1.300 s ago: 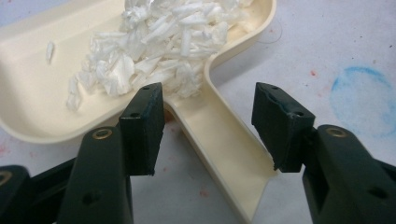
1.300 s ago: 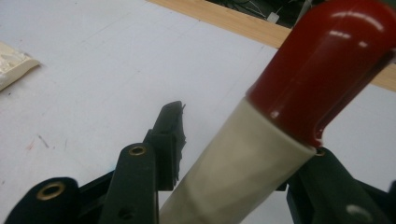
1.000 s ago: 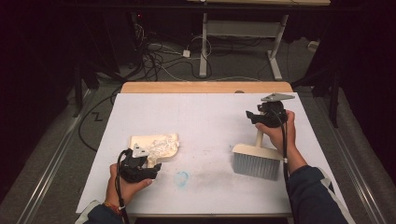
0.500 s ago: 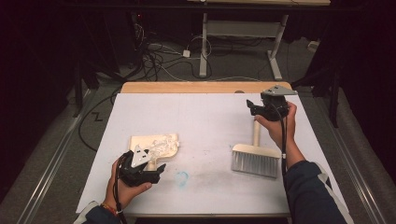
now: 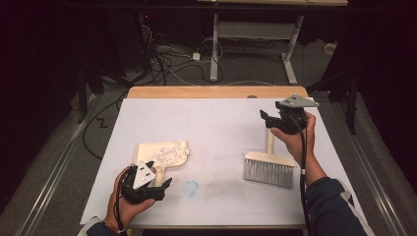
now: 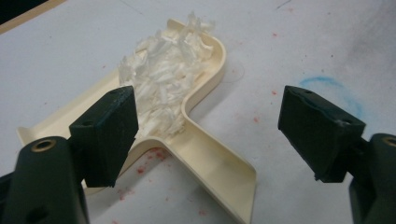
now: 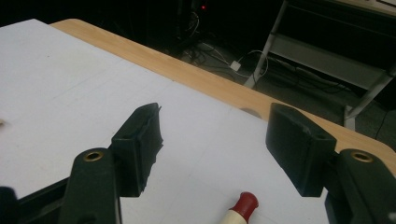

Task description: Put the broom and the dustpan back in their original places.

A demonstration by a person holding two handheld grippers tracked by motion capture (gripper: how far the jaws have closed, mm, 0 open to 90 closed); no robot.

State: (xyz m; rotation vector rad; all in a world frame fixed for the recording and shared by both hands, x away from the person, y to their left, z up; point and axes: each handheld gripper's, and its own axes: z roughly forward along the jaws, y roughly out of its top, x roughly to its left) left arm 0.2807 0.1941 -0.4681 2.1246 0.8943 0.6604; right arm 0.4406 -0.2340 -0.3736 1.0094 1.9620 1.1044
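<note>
A cream dustpan (image 5: 147, 150) with a heap of white shreds (image 5: 169, 152) lies at the left front of the white table; the dustpan (image 6: 210, 154) and the shreds (image 6: 163, 79) fill the left gripper view. My left gripper (image 5: 164, 184) hovers at its handle, open. Its jaws have just been opening, and the handle lies under the gap, untouched. A hand brush (image 5: 269, 167) lies at the right, handle pointing away. My right gripper (image 5: 265, 119) hangs above the red handle tip (image 7: 245, 203). Its jaws have just been opening, with nothing between them.
A faint blue ring (image 5: 191, 187) is drawn on the table between dustpan and brush. The table's wooden far edge (image 5: 216, 92) borders a dark floor with cables and a desk frame (image 5: 251, 34). Small red specks dot the surface near the dustpan.
Both grippers have opened. The right one let go of the brush handle and rose off it; the brush now lies flat. The left one released the dustpan handle and stayed close.
</note>
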